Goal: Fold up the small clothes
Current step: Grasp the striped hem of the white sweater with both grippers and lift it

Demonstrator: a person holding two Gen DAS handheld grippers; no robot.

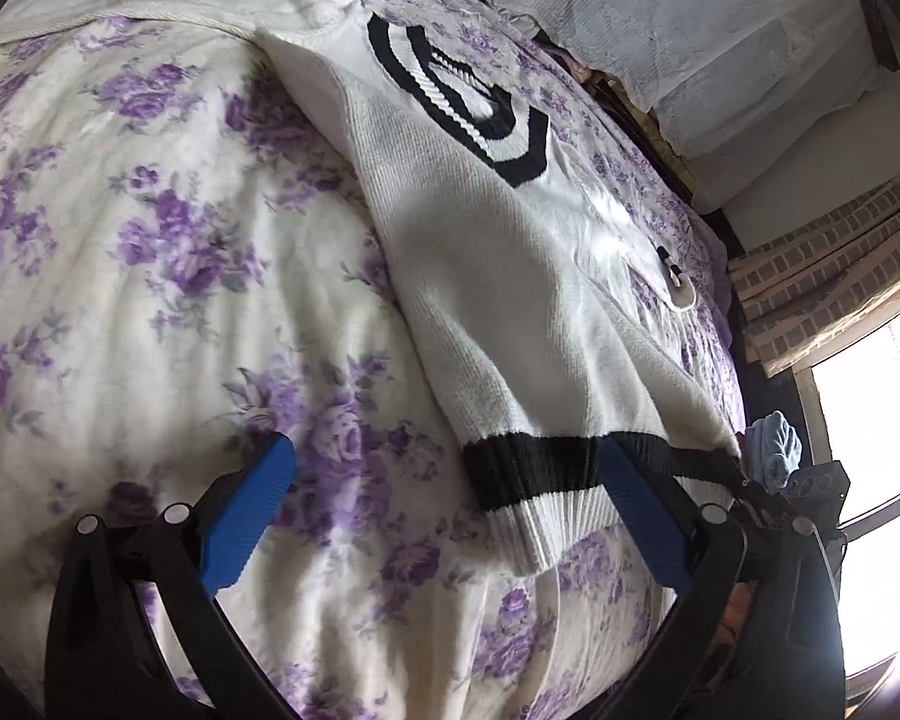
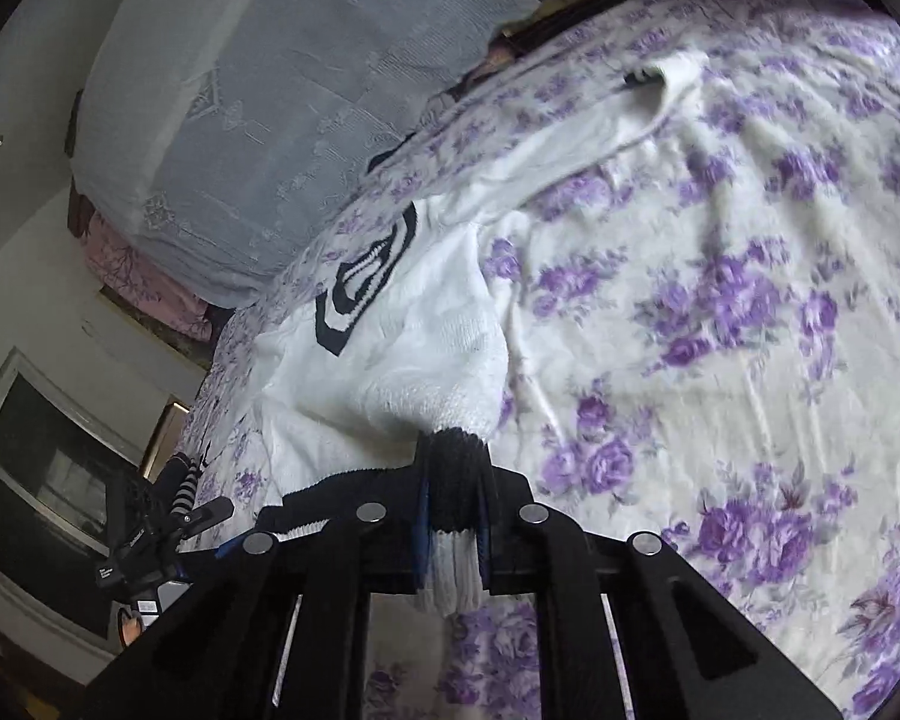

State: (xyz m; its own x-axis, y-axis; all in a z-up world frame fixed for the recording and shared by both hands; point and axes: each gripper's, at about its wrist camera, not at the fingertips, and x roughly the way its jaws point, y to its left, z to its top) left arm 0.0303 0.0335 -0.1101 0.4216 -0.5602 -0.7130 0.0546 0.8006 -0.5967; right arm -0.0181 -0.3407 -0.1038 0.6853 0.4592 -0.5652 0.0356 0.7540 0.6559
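Note:
A small white knit sweater with a black-and-white striped collar and black-banded hem lies on the bed. In the left wrist view my left gripper is open, its blue pads spread wide; the sweater's hem corner lies between them, near the right pad. The other gripper shows at the right edge, clamped on the hem. In the right wrist view my right gripper is shut on the sweater's black-and-white ribbed hem; the sweater stretches away from it.
The bed is covered by a white blanket with purple flowers. Pale lace-covered pillows lie at the bed's far side. A brick-pattern cloth and a bright window are at the right.

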